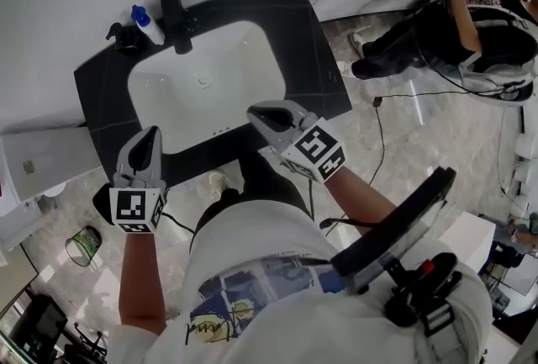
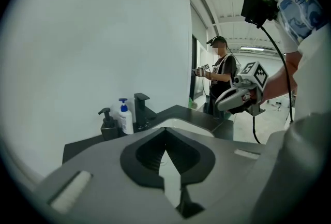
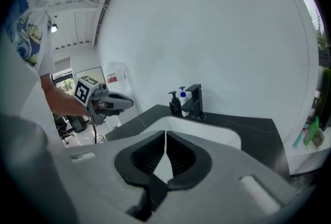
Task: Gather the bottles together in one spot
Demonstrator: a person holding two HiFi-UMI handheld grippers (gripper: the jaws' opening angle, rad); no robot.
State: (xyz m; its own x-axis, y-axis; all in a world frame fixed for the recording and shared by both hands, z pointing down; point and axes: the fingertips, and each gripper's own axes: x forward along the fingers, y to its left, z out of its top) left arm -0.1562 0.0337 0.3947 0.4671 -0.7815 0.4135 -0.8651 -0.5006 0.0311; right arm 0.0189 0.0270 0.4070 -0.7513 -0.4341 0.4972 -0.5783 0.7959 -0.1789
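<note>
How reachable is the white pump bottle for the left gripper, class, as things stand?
Probably yes: only bare counter lies between the left gripper and the white pump bottle. Its shut, empty jaws must open first, and the black dispenser stands close beside the bottle.

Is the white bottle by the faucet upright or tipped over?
Upright: the white bottle stands on the counter beside the faucet, pump on top.

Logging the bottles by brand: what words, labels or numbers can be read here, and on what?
Nothing reads clearly.
White pump bottle with blue cap: label too small.
Black pump bottle: no label visible.
White shirt's blue print: script blurred.
Black-and-white marker cubes: square codes, no letters.
</note>
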